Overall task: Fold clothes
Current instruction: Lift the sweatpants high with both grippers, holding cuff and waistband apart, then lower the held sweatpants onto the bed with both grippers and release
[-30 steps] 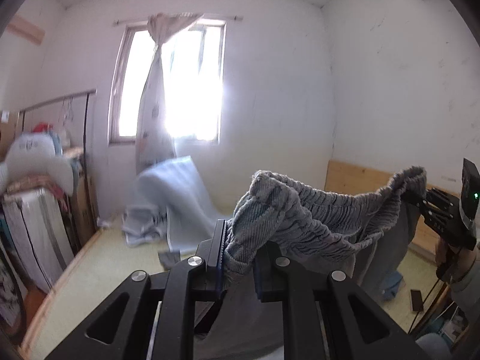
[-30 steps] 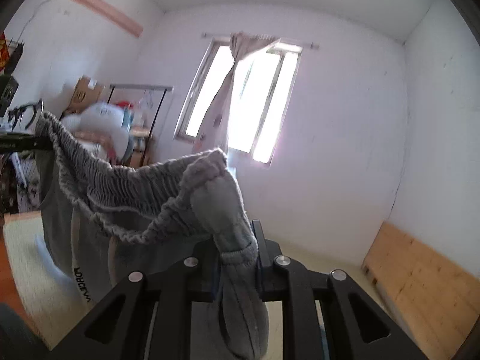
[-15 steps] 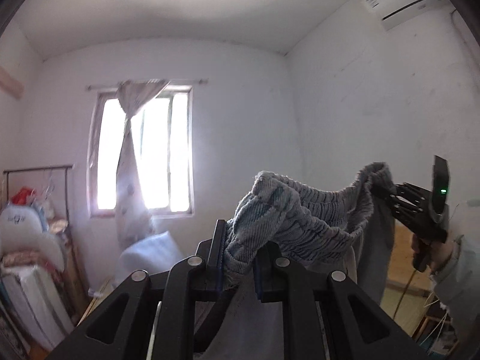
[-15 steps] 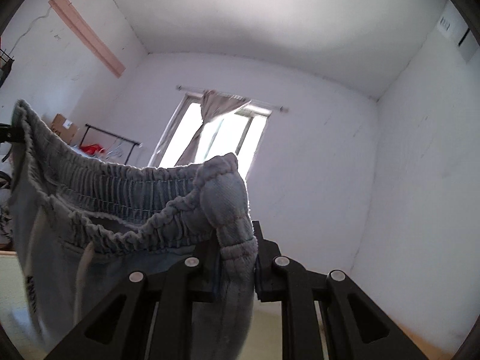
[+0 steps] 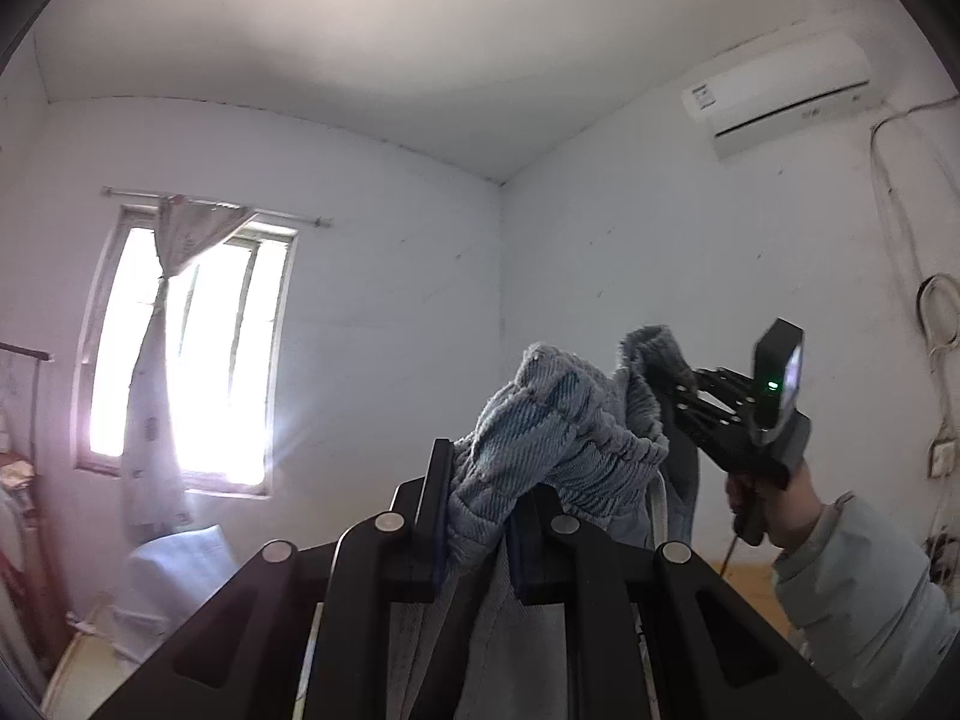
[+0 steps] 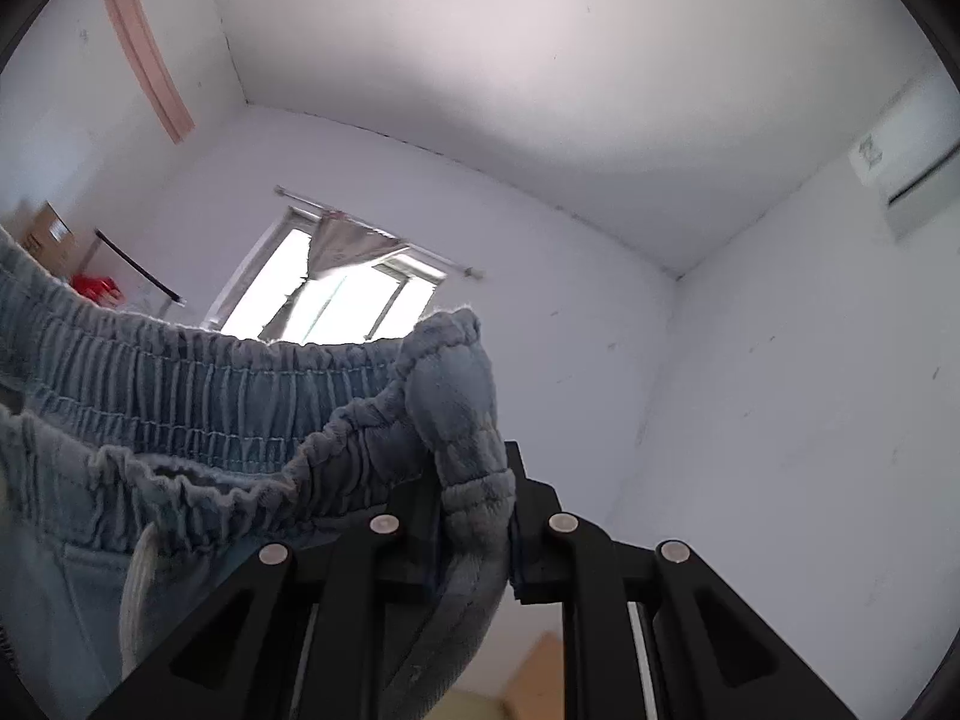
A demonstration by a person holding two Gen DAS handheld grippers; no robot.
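Grey-blue ribbed cotton, elastic waistband: one pair of sweatpants [image 5: 558, 420], held up in the air between the two grippers.

Left wrist view: left gripper [image 5: 477, 516] has its fingers pinching one bunched end of the waistband. Right gripper [image 5: 678, 387] is visible across the frame, held in the person's hand [image 5: 750, 498], fingers clamped on the other end of the waistband. Legs hang down out of frame. Background: one window [image 5: 192, 360] with a knotted curtain, one air conditioner [image 5: 780, 90] high on the wall. No bench or bed in sight here.

Right wrist view: right gripper [image 6: 474, 516] fingers pressed onto a rolled end of the sweatpants [image 6: 240, 408] waistband; the band runs off left, slack, with one pale drawstring [image 6: 138, 582] dangling. Left gripper not visible in this view. Camera points mostly at ceiling and walls.

Progress, as a judgement: early. Garment is picked up and spread by the waistband, no fold visible yet. Left to do: lay it flat, bring the legs together, fold lengthwise. Count: one garment, two grippers, both gripping. Other clothes to fold: can't tell from these views.
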